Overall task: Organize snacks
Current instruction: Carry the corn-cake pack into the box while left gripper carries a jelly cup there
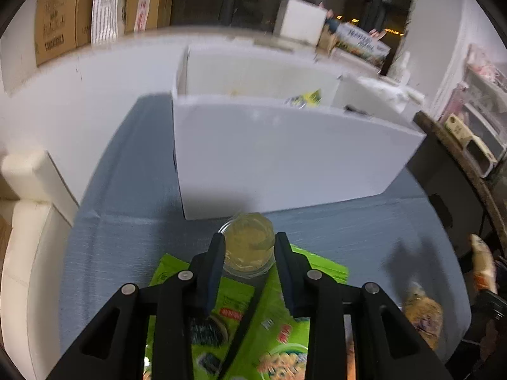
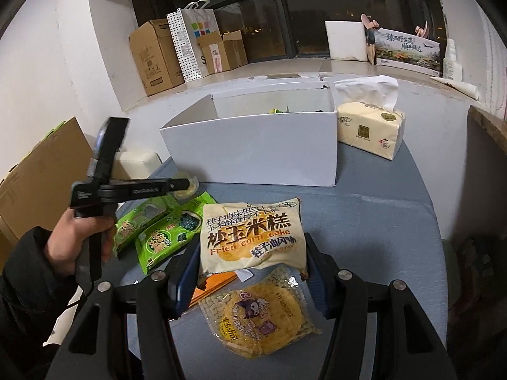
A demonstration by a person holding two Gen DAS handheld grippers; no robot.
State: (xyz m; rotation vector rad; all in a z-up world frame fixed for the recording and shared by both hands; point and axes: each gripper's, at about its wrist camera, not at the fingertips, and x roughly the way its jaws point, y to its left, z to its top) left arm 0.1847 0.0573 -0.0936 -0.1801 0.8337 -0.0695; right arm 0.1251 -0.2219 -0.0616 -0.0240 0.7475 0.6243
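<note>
Left wrist view: left gripper (image 1: 248, 247) clamps a jelly cup (image 1: 248, 247) above green snack packs (image 1: 253, 313).
Right wrist view: right gripper (image 2: 253, 262) grips the corn cake bag (image 2: 253, 237), lifted for the white box (image 2: 253, 148) just beyond, likely its destination.

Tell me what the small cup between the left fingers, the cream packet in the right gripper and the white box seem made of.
Small cup: clear glossy plastic, probably; yellowish jelly-like filling shows through. Cream packet: printed plastic film, slight sheen, crinkled, crimped edges. White box: matte white card or foam board, seemingly; thin, flat walls with sharp corners.
</note>
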